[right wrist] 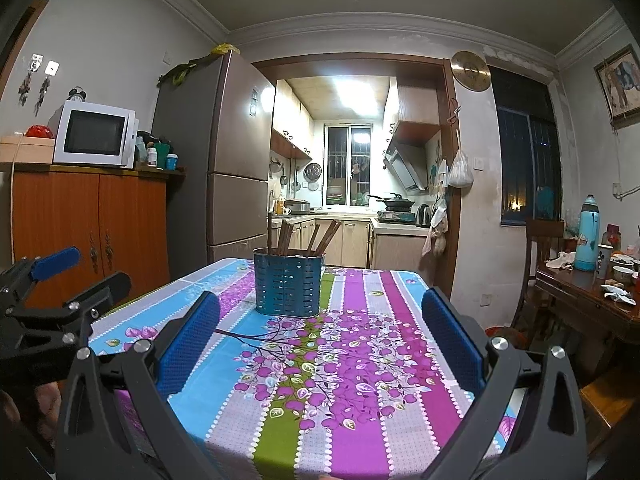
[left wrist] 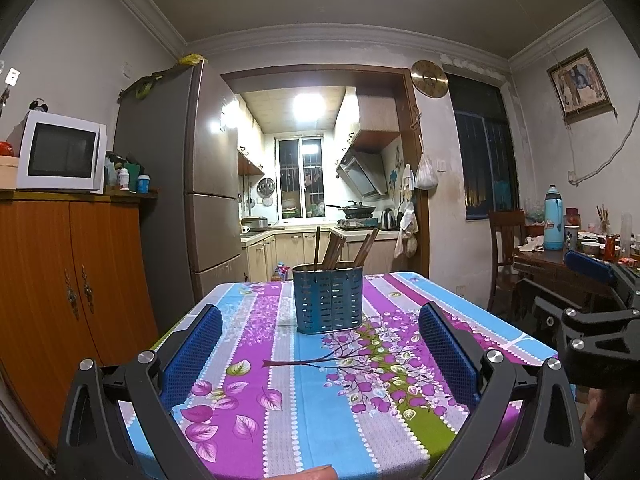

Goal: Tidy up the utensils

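Showing a surface [left wrist: 280,420] draped in a striped, flowered cloth, running from near to far. Standing upright on its far half, a blue slotted holder [left wrist: 327,299], carrying brown chopsticks [left wrist: 334,249] leaning out of the top. Hovering over the near edge, left claw [left wrist: 320,348] and right claw [right wrist: 320,336], each gaping wide apart, gripping nothing, well short of the holder.

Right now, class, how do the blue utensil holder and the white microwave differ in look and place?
The blue utensil holder is perforated and open-topped, with chopsticks standing in it; the white microwave is a closed box with a dark door. The holder stands on the floral tablecloth; the microwave sits on the orange cabinet. Both stand upright.
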{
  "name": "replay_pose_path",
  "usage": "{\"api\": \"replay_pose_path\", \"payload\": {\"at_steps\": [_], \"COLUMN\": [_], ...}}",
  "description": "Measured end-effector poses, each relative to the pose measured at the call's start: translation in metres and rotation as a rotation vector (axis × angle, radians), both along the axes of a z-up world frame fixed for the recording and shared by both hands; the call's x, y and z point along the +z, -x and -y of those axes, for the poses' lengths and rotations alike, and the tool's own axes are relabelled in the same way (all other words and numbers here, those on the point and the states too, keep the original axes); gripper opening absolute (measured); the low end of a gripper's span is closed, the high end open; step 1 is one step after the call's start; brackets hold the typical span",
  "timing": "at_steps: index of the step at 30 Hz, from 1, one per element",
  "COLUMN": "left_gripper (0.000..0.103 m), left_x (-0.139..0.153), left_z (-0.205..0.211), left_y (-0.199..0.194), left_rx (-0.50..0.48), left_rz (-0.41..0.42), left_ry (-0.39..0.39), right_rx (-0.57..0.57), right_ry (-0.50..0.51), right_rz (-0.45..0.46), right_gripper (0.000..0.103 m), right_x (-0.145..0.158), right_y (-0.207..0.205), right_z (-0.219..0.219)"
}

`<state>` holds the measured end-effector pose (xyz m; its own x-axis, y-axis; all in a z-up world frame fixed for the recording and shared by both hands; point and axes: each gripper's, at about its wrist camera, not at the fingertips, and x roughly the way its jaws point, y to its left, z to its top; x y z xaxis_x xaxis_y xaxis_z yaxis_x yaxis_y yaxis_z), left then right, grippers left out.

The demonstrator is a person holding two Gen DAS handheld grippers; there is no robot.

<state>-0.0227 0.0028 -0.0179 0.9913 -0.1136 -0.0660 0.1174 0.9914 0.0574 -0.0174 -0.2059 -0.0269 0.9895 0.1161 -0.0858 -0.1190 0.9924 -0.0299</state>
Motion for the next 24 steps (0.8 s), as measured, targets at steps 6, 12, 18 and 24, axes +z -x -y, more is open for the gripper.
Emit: {"api": "replay_pose_path", "payload": {"at_steps": [6, 12, 18, 24], "left_gripper": [0.098, 0.098, 0.098, 0.098], "left_x": [0.0008, 0.0039, 0.004, 0.0041], "left_z": [-0.0021, -0.0044, -0.0026, -0.0042], "left_y": [0.0018, 0.005, 0.0064, 0.0066], "left_rx": [-0.002, 0.004, 0.003, -0.006], "left_rz": [0.003, 0.007, 0.01, 0.009], "left_ry": [0.003, 0.012, 0.005, 0.028], "right_rx": [0.0, -0.001, 0.002, 0.002], "right_ry": [-0.002, 0.001, 0.002, 0.003], "right_rz": [0.007, 0.007, 0.012, 0.012], "right_gripper": [0.098, 0.098, 0.098, 0.098], "right_x": [0.0048, 0.0051, 0.0062, 0.0061], "right_y": [0.0016, 0.0007, 0.0006, 0.0006], "right_z": [0.0054, 0.0067, 0.0072, 0.0069]}}
